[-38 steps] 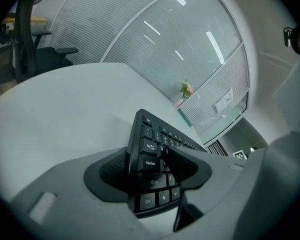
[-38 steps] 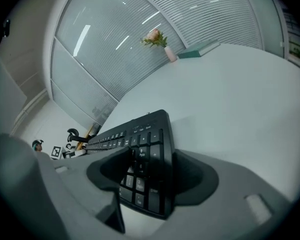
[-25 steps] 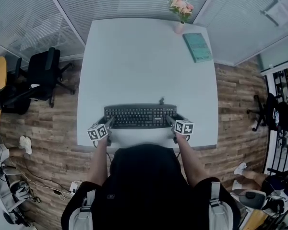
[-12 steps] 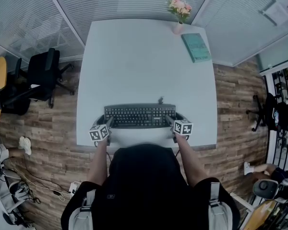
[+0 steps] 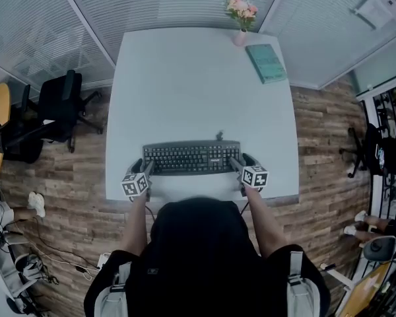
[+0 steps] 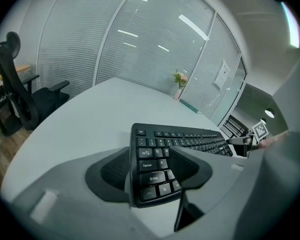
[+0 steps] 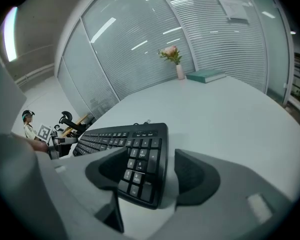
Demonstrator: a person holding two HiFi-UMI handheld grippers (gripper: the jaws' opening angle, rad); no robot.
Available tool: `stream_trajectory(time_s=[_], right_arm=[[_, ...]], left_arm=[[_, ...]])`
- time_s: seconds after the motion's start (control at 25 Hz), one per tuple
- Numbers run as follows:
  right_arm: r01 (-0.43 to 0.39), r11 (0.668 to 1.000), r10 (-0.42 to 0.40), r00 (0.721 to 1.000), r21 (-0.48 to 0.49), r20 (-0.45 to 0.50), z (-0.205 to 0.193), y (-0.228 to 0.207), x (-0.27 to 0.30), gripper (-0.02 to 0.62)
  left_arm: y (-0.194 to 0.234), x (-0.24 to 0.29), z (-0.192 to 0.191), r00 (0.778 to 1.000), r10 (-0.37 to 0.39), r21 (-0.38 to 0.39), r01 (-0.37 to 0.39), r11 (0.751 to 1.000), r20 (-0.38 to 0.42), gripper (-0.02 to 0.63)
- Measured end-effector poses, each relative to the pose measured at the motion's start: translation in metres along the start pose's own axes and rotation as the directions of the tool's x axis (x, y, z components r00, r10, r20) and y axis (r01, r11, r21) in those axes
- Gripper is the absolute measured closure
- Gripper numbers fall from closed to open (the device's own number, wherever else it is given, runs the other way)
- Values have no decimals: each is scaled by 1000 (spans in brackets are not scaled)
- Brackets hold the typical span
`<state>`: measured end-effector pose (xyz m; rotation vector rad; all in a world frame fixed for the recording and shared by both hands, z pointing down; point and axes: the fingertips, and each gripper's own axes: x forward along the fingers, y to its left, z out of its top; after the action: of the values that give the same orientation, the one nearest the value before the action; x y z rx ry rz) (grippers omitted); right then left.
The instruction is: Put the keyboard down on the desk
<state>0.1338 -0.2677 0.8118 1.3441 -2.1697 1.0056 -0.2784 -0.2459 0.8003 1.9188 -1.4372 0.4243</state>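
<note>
A black keyboard (image 5: 191,158) lies flat near the front edge of the white desk (image 5: 198,78). My left gripper (image 5: 147,170) is at the keyboard's left end. In the left gripper view its jaws are shut on that end (image 6: 150,169), one jaw over the keys and the other under the edge. My right gripper (image 5: 236,167) is at the keyboard's right end. In the right gripper view (image 7: 160,171) one jaw lies over the number keys (image 7: 137,166), and a strip of white desk shows between the keyboard's edge and the other jaw.
A vase of pink flowers (image 5: 241,15) and a green book (image 5: 266,63) sit at the desk's far right corner. A black office chair (image 5: 59,104) stands on the wood floor to the left. Glass walls with blinds close off the back.
The keyboard and both grippers keep almost the same place near the front edge. Only the head view has shifted slightly.
</note>
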Motion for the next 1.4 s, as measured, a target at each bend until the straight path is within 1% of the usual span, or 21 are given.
stream_trajectory(time_s=[0.16,0.24,0.28,0.4,0.48,0.52,0.64,0.72,0.84,0.96,1.12,1.4], right_arm=[[21,995,-17,999,-95,41,8,5,-12,307],[24,987,-15,998,-157,61,12,13,-20,319],[21,982,-8,998,-186,69,13,17,-24,335],[-7,964,29,996,-265,79,12,32,-39,454],[-48,950,71,995,-310,65,8,44,-47,571],[-73,941,96,994,-331,53,4,51,-51,592],[-122,908,145,989,-401,28,-7,70,-61,594],[-137,890,164,986,-435,25,-12,80,-71,594],[-151,877,184,983,-457,29,-22,85,-91,594],[-158,875,194,981,-458,31,-33,89,-103,594],[-158,875,196,980,-458,38,-45,92,-117,594],[-151,877,196,979,-456,52,-60,97,-135,594]], left_arm=[[-11,-7,9,1000,-1,77,-1,997,27,357],[-20,-13,12,999,-7,115,3,993,41,377],[-25,-16,13,999,-13,133,7,991,47,398],[-42,-28,15,997,-42,179,30,983,64,494],[-55,-35,14,995,-73,185,60,981,69,556],[-62,-38,14,993,-89,177,75,981,72,568],[-79,-49,14,989,-117,165,102,981,86,595],[-93,-57,11,988,-130,185,113,976,84,595],[-121,-68,2,986,-154,231,134,964,70,597],[-139,-82,-10,984,-169,275,149,950,52,597],[-154,-99,-30,985,-173,308,158,938,23,597],[-163,-125,-47,987,-160,329,144,933,19,597]])
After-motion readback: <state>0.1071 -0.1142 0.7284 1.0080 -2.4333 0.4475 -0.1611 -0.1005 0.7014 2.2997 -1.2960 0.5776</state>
